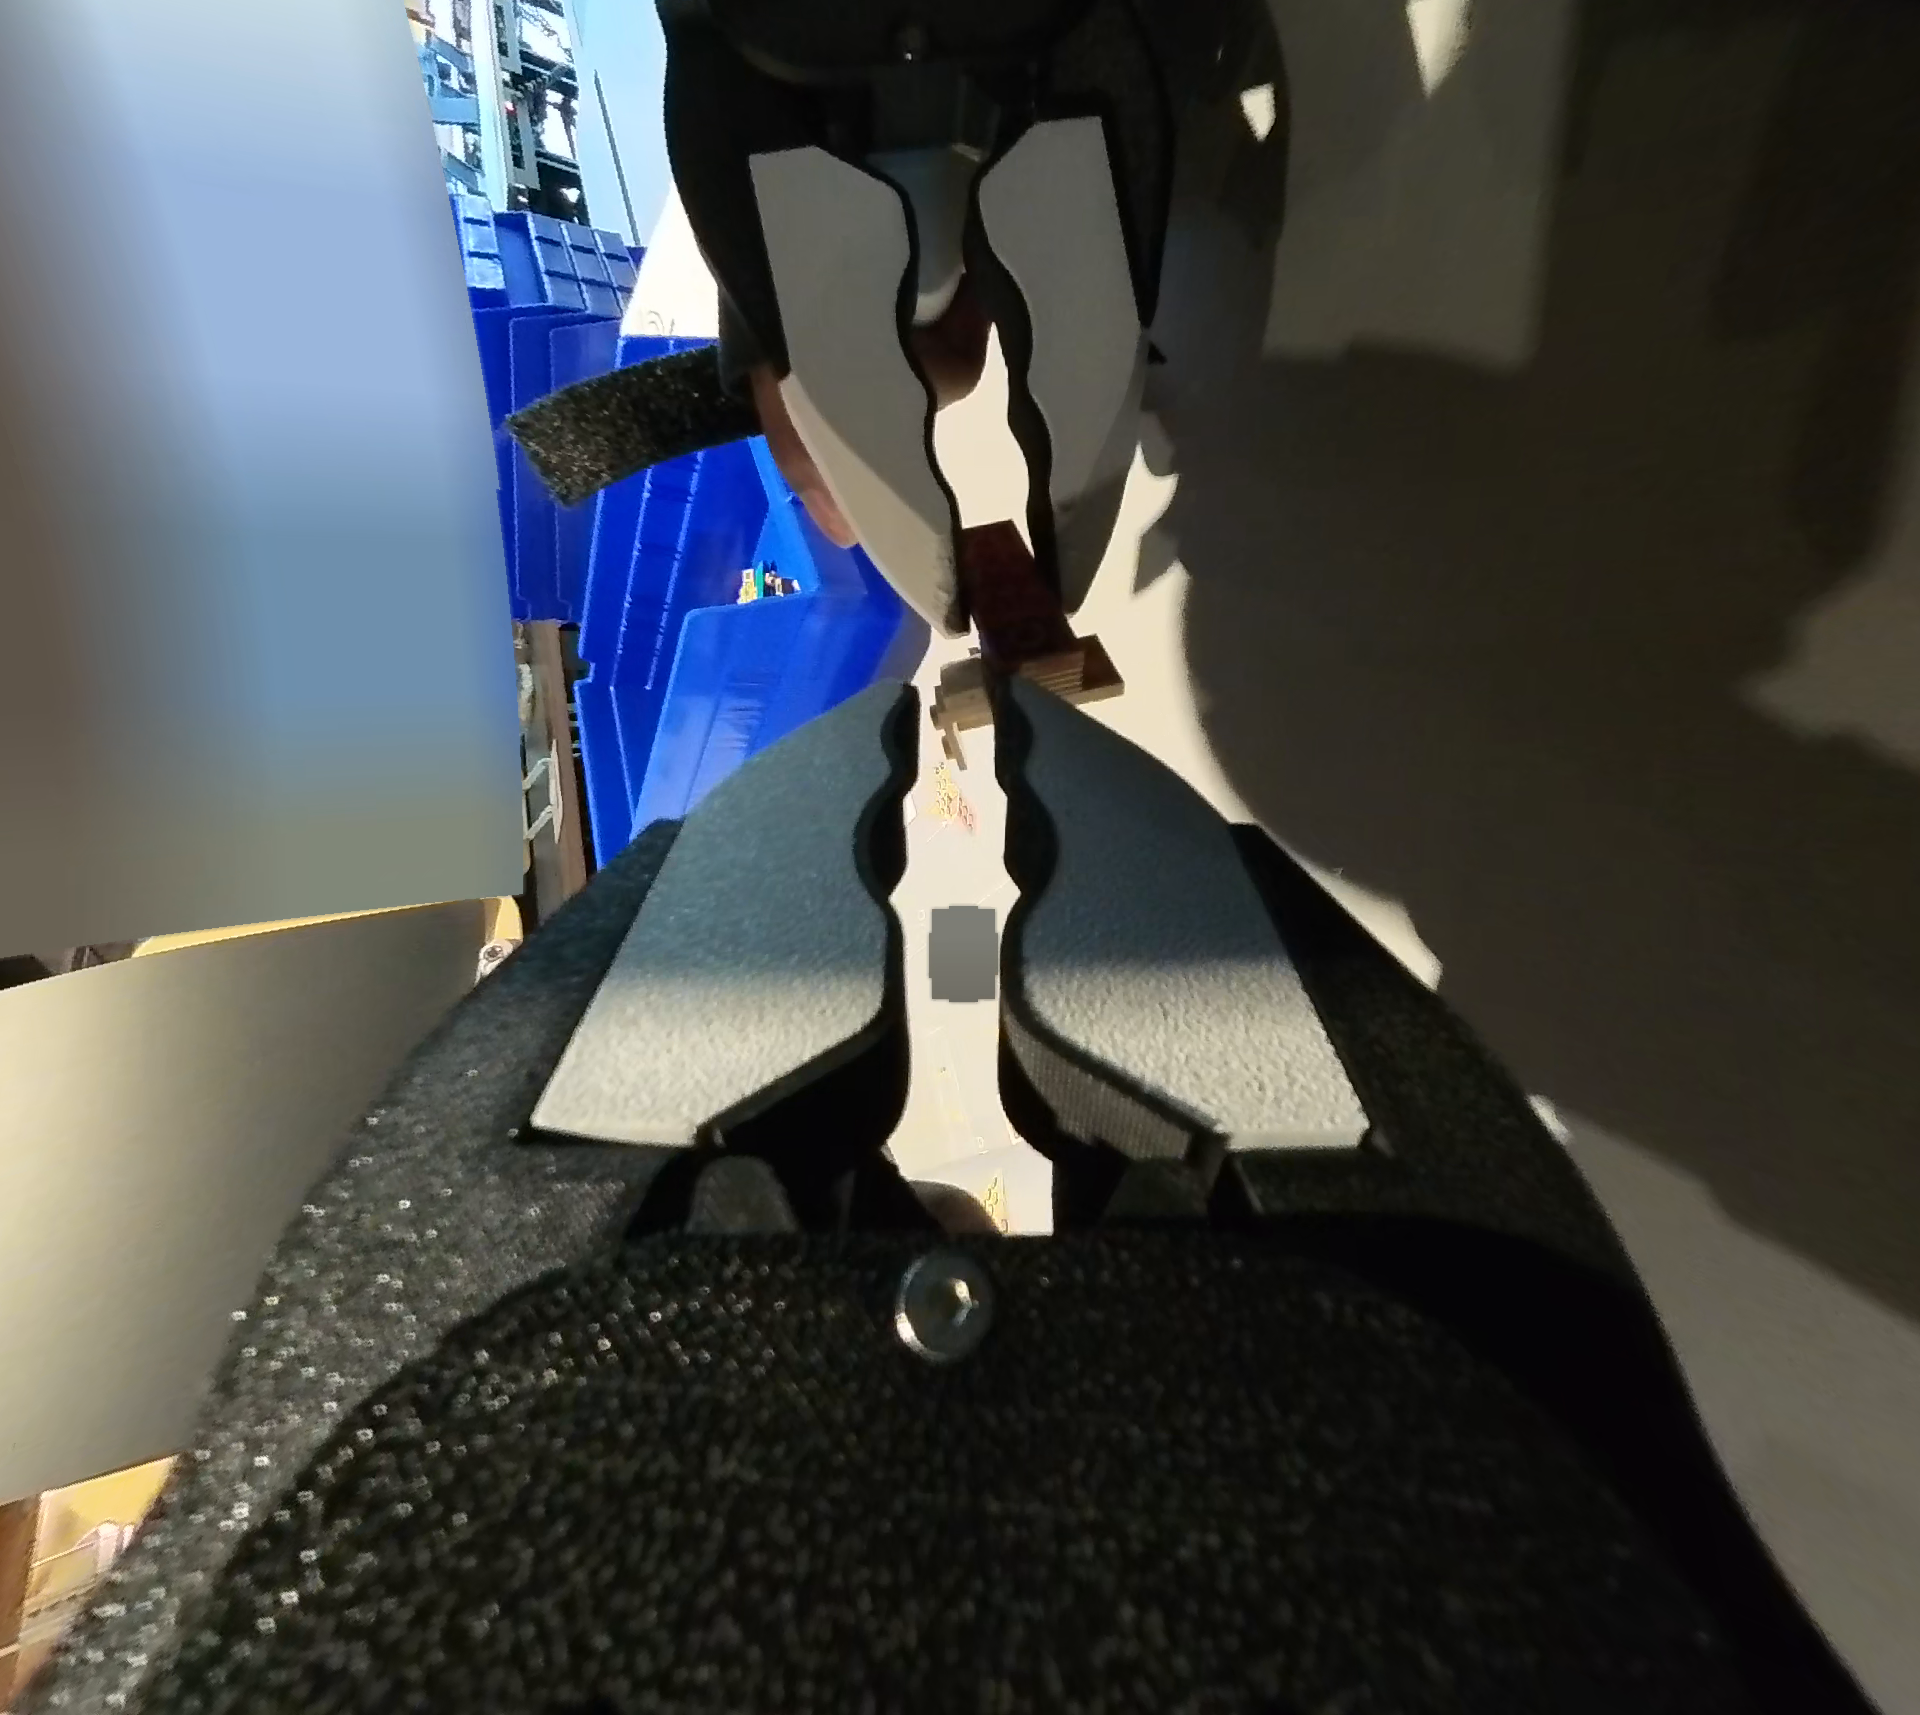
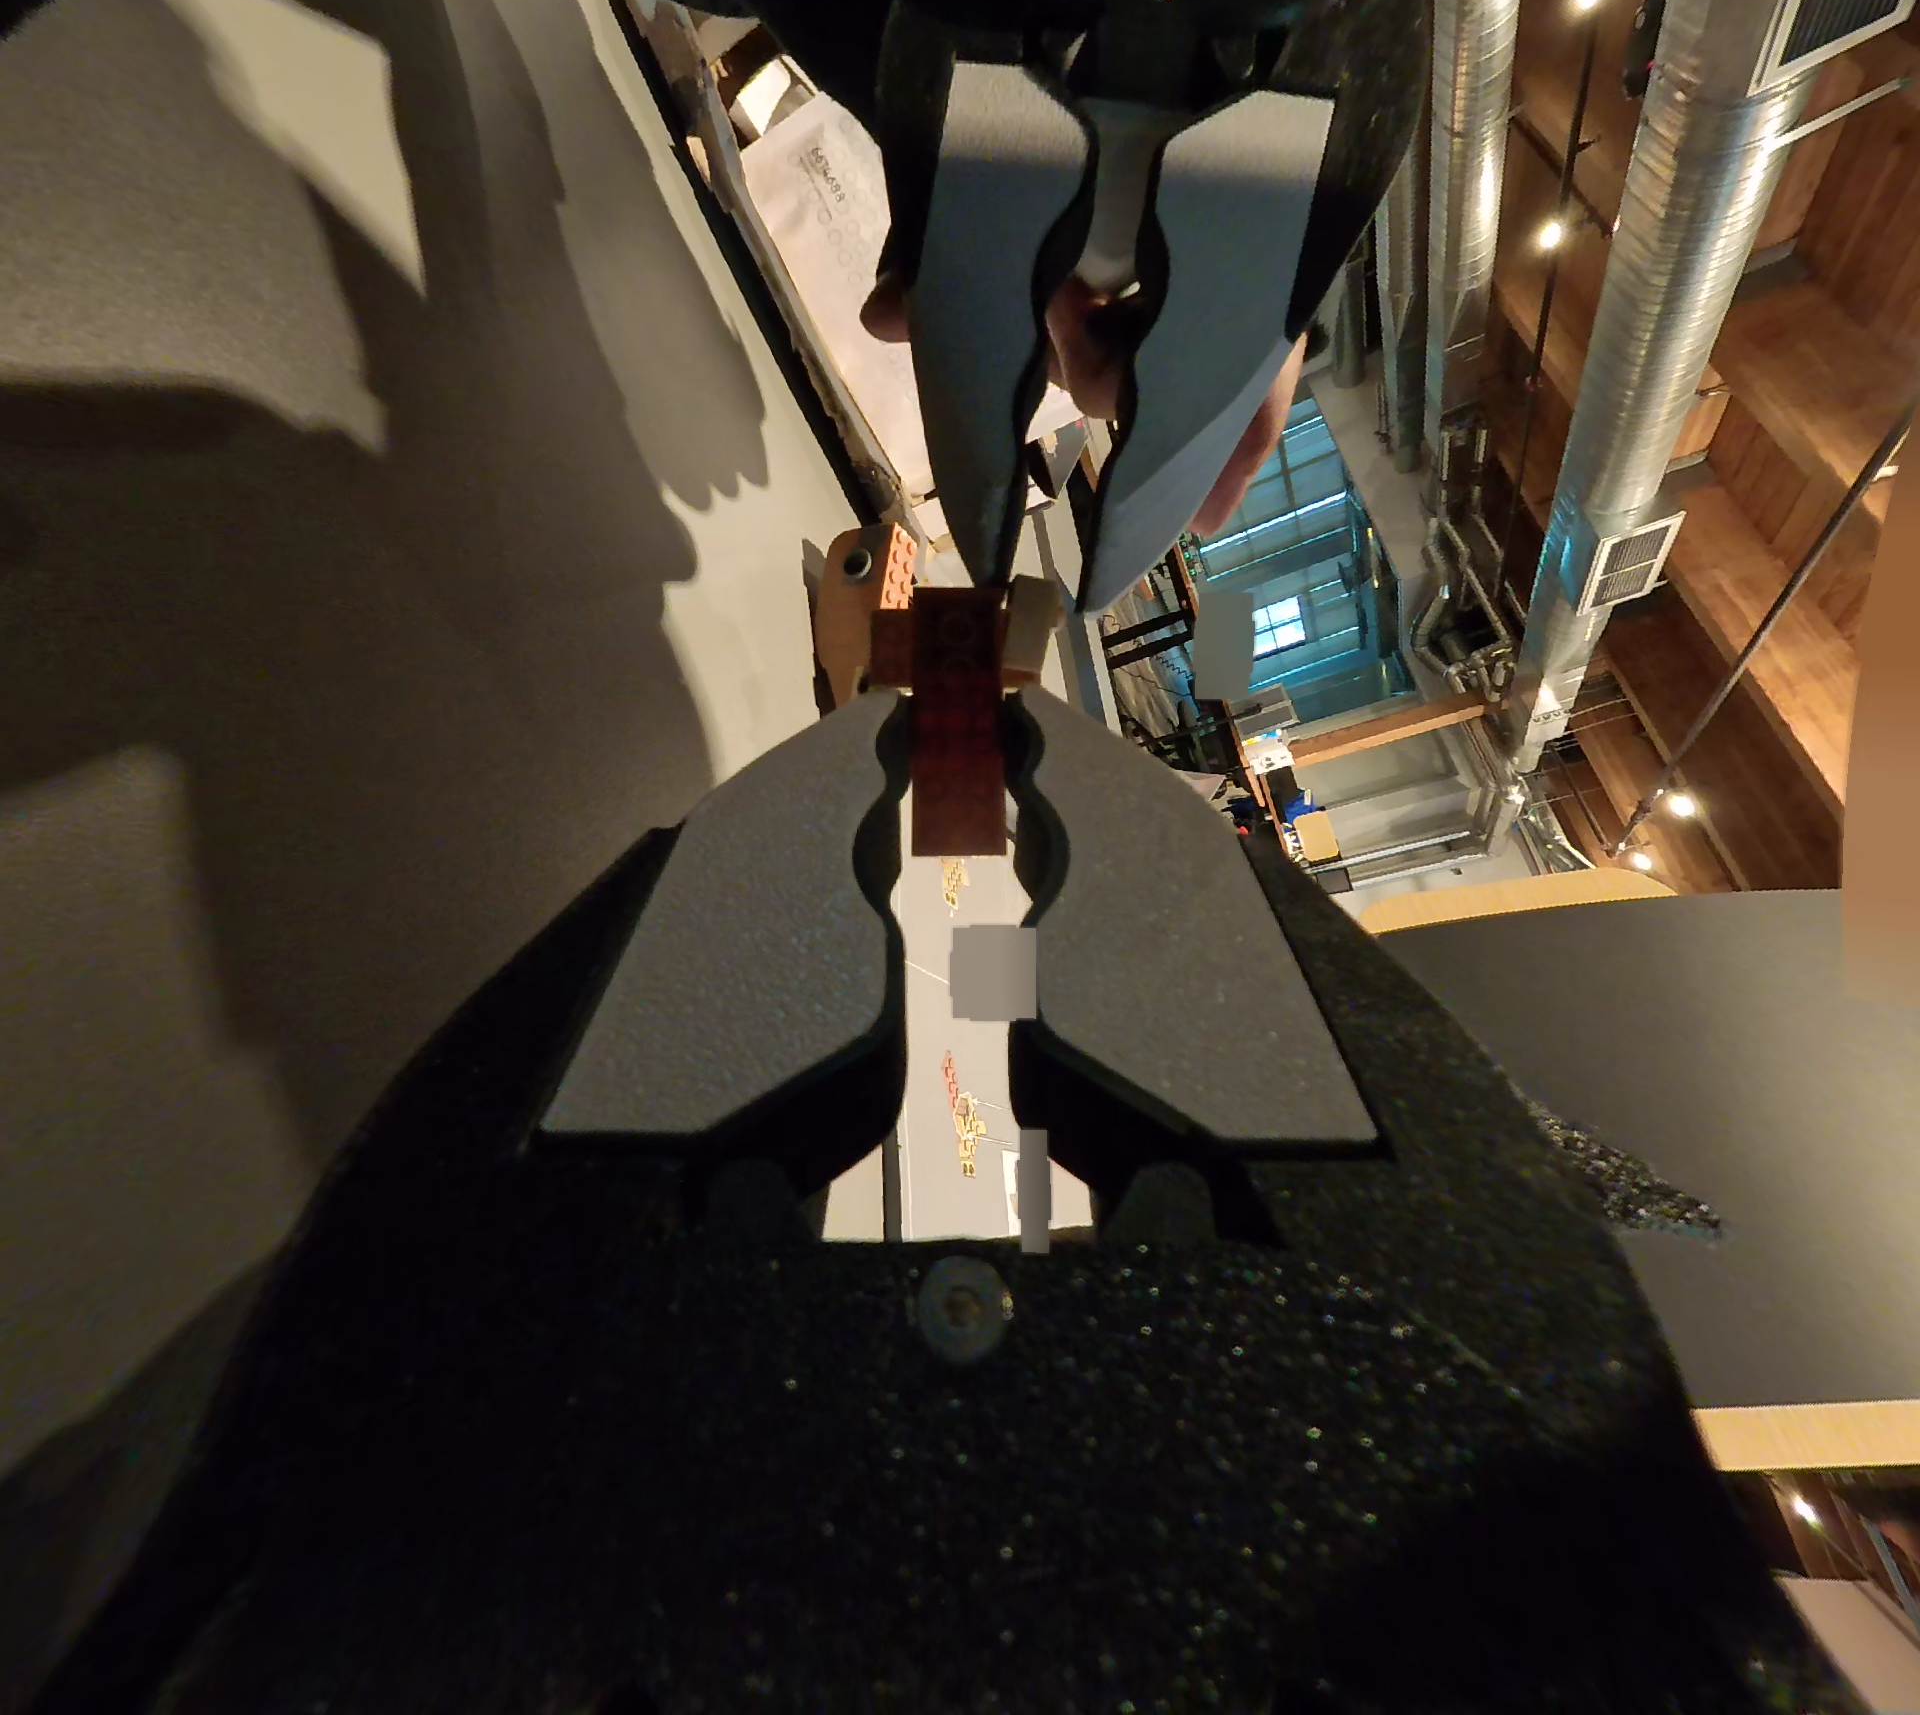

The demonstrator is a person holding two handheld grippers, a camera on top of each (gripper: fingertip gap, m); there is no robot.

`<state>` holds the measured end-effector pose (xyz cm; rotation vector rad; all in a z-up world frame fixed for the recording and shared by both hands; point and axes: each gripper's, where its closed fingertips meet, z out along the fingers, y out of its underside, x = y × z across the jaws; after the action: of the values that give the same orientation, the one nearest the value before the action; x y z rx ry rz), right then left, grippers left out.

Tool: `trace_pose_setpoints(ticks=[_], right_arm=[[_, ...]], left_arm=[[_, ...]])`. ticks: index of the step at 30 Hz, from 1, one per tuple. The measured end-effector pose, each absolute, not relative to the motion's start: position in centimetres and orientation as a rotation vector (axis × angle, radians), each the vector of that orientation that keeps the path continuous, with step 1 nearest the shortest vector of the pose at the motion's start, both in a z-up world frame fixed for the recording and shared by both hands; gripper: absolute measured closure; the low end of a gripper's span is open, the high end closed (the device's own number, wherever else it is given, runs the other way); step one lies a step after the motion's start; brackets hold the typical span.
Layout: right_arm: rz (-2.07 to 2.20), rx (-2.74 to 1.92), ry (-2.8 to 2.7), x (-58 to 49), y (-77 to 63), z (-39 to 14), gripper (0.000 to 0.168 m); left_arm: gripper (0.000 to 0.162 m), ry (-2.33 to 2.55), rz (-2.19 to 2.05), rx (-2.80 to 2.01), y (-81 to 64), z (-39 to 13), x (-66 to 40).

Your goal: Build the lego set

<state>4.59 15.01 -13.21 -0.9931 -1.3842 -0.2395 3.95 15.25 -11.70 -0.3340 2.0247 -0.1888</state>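
The two grippers meet tip to tip above the white table. My right gripper (image 2: 956,711) is shut on a long dark red plate (image 2: 956,761). It also shows at the top of the left wrist view (image 1: 1003,600), with the red plate (image 1: 1000,576) in its tips. My left gripper (image 1: 963,697) is closed around a small tan brick (image 1: 958,701) at the plate's far end. It also shows from above in the right wrist view (image 2: 1042,593), with the tan brick (image 2: 1031,631) at its tips. Brown-orange bricks (image 2: 894,616) sit on the plate's other side.
Blue storage bins (image 1: 727,689) stand at the left, one holding small parts. An instruction sheet (image 2: 971,1115) lies on the white table (image 1: 1174,844) under the grippers. A white bag (image 2: 831,211) lies at the table's far edge. Hard shadows cover much of the table. Less than 4 cm separates the two grippers' tips.
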Motion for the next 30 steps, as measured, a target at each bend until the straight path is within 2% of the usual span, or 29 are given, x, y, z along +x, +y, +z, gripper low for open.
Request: trace_pose_setpoints(ticks=[30], right_arm=[[-0.218, -1.011, -1.36, 4.62, 14.94, -13.1, 0.152]], left_arm=[[0.152, 2.016, -0.144, -0.33, 15.39, -11.59, 4.01]])
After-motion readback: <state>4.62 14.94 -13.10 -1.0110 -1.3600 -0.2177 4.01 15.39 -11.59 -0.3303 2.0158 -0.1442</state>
